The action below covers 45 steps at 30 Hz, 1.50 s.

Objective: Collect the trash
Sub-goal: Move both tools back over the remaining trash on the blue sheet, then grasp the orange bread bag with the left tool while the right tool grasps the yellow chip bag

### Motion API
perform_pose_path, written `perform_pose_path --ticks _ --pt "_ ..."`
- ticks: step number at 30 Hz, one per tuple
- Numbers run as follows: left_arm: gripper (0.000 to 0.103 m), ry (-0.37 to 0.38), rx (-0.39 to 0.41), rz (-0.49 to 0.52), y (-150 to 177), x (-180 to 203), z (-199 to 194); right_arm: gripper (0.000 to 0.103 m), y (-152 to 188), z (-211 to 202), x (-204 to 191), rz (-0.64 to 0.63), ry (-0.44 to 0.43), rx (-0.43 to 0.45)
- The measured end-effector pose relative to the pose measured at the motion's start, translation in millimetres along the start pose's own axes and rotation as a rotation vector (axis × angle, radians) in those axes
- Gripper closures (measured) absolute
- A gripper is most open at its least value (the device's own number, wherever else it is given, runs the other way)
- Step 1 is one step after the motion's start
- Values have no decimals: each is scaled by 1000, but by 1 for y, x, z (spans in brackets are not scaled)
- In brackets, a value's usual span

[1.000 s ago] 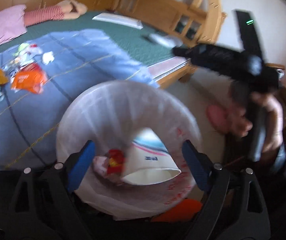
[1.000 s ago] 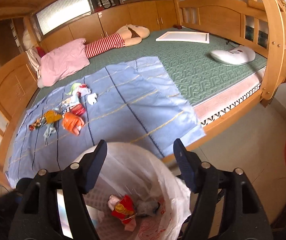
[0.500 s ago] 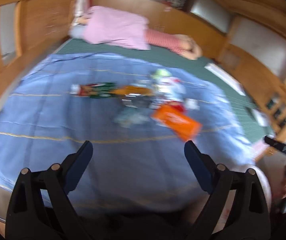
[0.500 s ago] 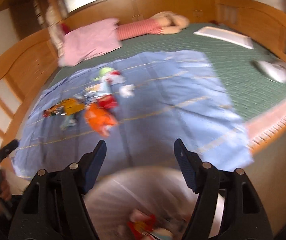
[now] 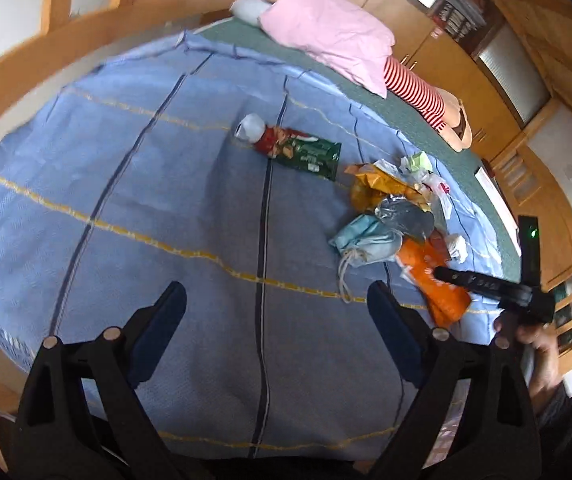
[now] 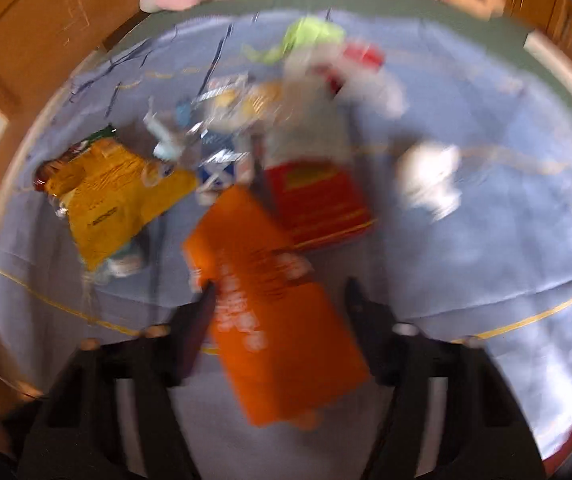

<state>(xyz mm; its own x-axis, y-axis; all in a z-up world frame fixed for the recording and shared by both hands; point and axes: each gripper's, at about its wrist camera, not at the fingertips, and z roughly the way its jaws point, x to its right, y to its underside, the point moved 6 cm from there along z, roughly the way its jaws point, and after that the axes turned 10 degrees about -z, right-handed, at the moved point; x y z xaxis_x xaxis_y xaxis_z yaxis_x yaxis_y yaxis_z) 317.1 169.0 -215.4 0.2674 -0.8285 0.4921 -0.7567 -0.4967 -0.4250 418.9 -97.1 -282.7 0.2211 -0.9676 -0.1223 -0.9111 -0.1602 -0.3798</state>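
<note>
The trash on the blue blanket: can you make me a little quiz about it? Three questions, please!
1. True or false: the green packet lies apart from the main heap of trash.
2. Which wrapper lies between the fingers of the right gripper? A yellow, B orange, C green.
3. Fill in: the left gripper is holding ___.

Key
1. True.
2. B. The jaws have just been closing around the orange wrapper, but a gap shows on one side, so it is not gripped yet.
3. Nothing; its jaws stand open over bare blanket.
</note>
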Motion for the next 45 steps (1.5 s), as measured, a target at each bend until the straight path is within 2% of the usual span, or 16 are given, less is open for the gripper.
perform_pose_path --ticks 4,10,12,15,18,20,22,26,31,32,34,35,38,42,44,45 --pt "12 -8 -41 -84 2 -20 0 68 14 -12 -48 -48 -135 -16" --pt "12 -45 -17 -185 -1 -45 -9 68 50 3 -142 -78 -419 -140" --pt "12 -60 -15 -207 -1 -51 -9 67 50 9 -161 -74 -470 -145" --pt "11 -78 -20 -239 0 -61 -9 58 39 8 -178 -102 -483 -123" --pt "11 -96 -34 -262 1 -68 -9 53 11 -20 -165 -95 -366 55" --pt "11 -106 -47 -262 3 -70 -7 41 -22 -45 -142 -67 -199 246" --pt "11 -102 -65 -260 5 -69 -5 20 -39 -51 -131 -50 -130 315" --pt "11 -79 -93 -244 11 -63 -2 20 -67 -2 -126 -60 -54 203" --pt "11 -84 -95 -234 12 -61 0 20 -65 50 -104 155 -164 68" --pt "11 -85 -97 -236 12 -61 0 21 -62 54 -106 169 -179 69" --pt "11 -84 -104 -236 12 -61 0 54 -56 62 -111 169 -222 47" --pt "11 -82 -104 -233 13 -61 0 65 -55 63 -110 162 -217 41" --pt "11 -78 -104 -230 12 -58 1 76 -52 51 -110 131 -196 74" --pt "11 -79 -104 -234 11 -59 2 78 -48 11 -102 4 19 155" --pt "11 -82 -103 -237 11 -61 1 78 -42 -6 -94 -111 237 150" --pt "11 -85 -102 -240 11 -62 1 78 -39 -14 -86 -192 389 145"
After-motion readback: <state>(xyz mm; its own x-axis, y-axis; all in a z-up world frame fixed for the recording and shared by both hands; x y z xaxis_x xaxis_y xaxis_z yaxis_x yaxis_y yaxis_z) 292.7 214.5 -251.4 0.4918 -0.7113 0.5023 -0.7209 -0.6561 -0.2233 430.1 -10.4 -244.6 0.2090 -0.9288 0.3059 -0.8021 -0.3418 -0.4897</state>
